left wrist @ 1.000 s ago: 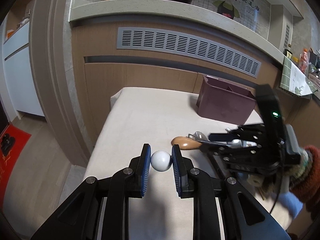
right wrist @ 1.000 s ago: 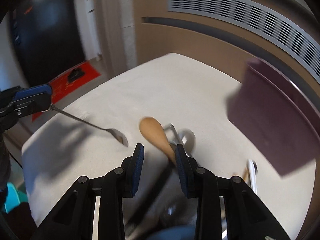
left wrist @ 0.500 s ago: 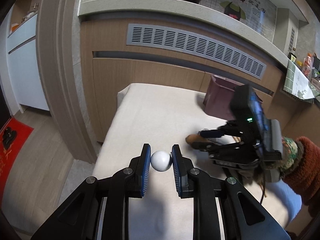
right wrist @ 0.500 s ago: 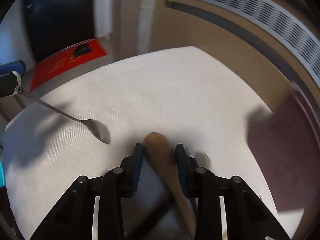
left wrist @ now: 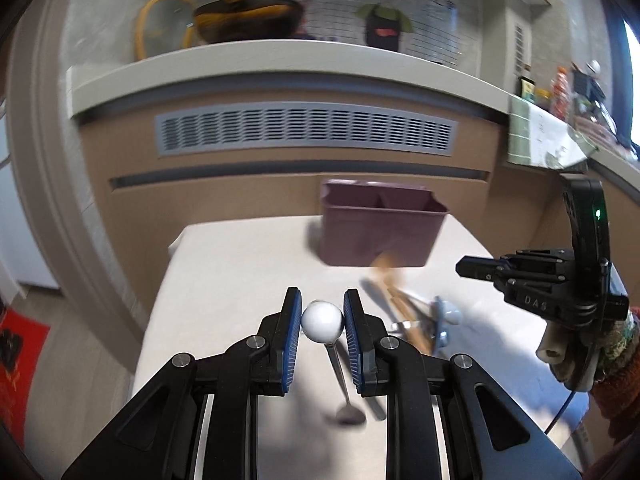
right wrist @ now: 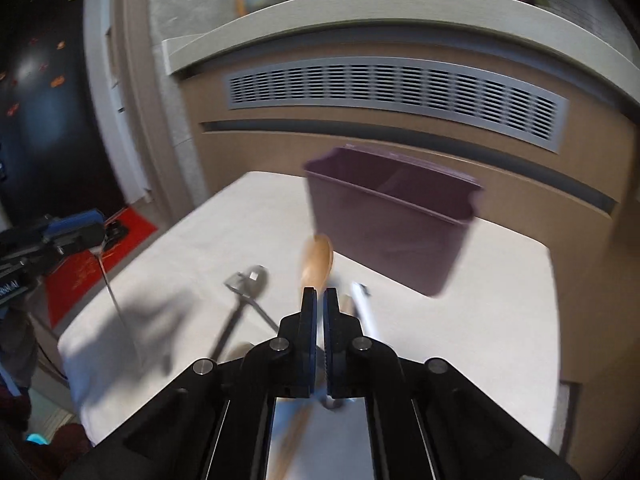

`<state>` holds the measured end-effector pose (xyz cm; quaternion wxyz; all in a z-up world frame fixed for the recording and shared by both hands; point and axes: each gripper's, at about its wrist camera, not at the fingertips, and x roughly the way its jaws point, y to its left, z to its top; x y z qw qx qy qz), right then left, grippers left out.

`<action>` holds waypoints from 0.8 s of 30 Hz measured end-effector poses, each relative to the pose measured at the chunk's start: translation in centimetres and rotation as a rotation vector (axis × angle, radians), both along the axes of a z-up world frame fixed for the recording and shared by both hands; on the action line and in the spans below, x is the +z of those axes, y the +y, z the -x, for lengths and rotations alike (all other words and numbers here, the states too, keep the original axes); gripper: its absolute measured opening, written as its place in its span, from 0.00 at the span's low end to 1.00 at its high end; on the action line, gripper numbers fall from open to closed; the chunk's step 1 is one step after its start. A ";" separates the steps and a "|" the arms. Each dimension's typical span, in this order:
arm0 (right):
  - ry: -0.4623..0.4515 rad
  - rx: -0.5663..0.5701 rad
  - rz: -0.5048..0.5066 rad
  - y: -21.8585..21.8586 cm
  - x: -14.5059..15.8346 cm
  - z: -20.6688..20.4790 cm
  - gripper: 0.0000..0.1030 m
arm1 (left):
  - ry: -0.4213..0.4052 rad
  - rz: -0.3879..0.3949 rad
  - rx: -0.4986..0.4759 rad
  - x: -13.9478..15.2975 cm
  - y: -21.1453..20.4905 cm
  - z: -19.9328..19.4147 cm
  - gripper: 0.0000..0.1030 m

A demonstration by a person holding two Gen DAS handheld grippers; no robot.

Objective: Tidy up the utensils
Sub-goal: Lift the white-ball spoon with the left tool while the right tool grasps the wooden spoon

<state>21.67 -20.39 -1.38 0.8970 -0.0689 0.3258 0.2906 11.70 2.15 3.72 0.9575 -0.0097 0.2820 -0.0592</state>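
My left gripper (left wrist: 322,316) is shut on the white ball end (left wrist: 322,321) of a metal spoon, which hangs bowl-down (left wrist: 349,414) over the white table. My right gripper (right wrist: 320,296) is shut on the handle of a wooden spoon (right wrist: 316,262), its bowl raised toward the purple utensil holder (right wrist: 388,216). The holder (left wrist: 380,224) stands at the table's far side and shows two compartments. The right gripper (left wrist: 464,269) hovers at the right in the left wrist view. The left gripper (right wrist: 80,228) shows at the far left in the right wrist view.
More utensils lie on the table: a metal spoon and dark-handled tool (right wrist: 248,280), a white-handled one (right wrist: 366,312), and a pale blue spoon (left wrist: 446,314). A wooden counter front with a grey vent (left wrist: 304,128) rises behind the table. The table's left edge (left wrist: 160,300) drops to the floor.
My right gripper has shut on the wooden spoon and lifted it, swinging toward the purple holder. My left gripper has turned right to face the holder, with the metal spoon still held.
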 end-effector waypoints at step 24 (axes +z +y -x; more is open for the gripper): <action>0.230 -0.102 0.107 7.8 -8.0 -9.3 0.29 | 0.060 0.129 0.029 -2.2 2.1 -3.8 0.22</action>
